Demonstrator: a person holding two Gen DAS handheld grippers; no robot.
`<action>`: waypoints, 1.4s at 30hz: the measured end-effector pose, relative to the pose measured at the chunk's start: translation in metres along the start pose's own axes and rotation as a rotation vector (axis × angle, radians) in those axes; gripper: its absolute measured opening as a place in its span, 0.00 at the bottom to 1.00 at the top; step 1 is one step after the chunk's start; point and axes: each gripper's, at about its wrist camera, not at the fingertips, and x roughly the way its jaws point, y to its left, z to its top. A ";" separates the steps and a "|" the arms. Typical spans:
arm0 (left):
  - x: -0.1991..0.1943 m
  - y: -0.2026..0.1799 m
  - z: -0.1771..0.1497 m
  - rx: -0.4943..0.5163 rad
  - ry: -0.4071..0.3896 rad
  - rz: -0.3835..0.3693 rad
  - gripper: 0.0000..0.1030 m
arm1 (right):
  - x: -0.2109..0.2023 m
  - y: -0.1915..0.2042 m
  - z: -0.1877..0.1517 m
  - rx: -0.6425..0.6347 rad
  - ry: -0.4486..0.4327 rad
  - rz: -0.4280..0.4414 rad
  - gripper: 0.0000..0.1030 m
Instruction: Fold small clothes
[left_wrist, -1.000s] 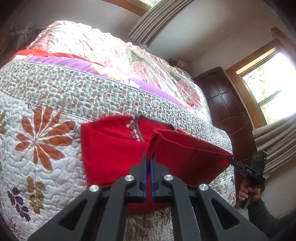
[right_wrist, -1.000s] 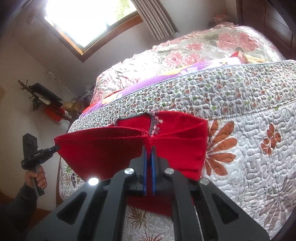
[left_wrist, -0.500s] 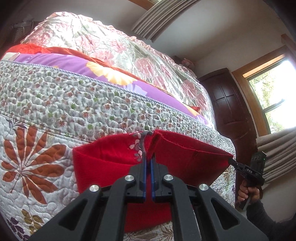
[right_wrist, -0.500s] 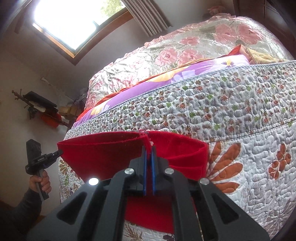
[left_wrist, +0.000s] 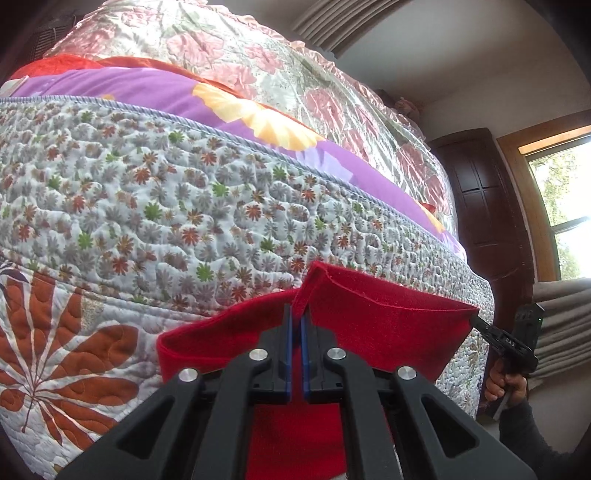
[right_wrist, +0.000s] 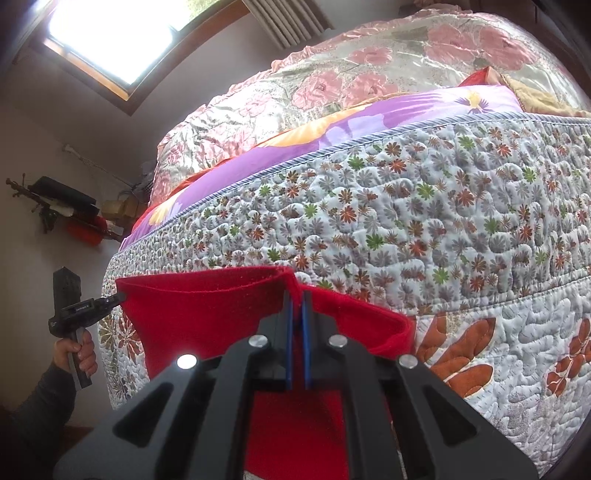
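A red garment (left_wrist: 384, 325) hangs stretched between the two grippers, over the near edge of a bed, its lower part draping down in front of the quilt (left_wrist: 155, 206). The top hem runs taut from one gripper to the other. The left gripper (left_wrist: 296, 314) has its blue-padded fingers pressed together on one upper corner of the cloth, which pokes up between them in a small peak. The right gripper (right_wrist: 296, 306) pinches the other upper corner the same way. Each camera shows the other gripper at the far end of the hem, held in a hand (right_wrist: 75, 349) with a dark sleeve. Behind the garment lies the quilt with small flowers and large orange leaves, then a purple sheet (left_wrist: 147, 92) and a pink floral cover (left_wrist: 258, 62). A dark wooden door (left_wrist: 487, 206) stands beyond the bed.
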 end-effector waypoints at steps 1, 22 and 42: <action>0.005 0.003 0.002 -0.004 0.006 0.005 0.03 | 0.004 -0.003 0.002 0.004 0.004 -0.004 0.03; 0.008 -0.010 -0.031 -0.020 -0.090 -0.046 0.21 | 0.035 0.002 -0.020 0.006 -0.016 -0.040 0.20; 0.036 -0.005 -0.133 -0.041 0.088 -0.113 0.23 | 0.034 -0.015 -0.121 0.073 0.149 0.006 0.20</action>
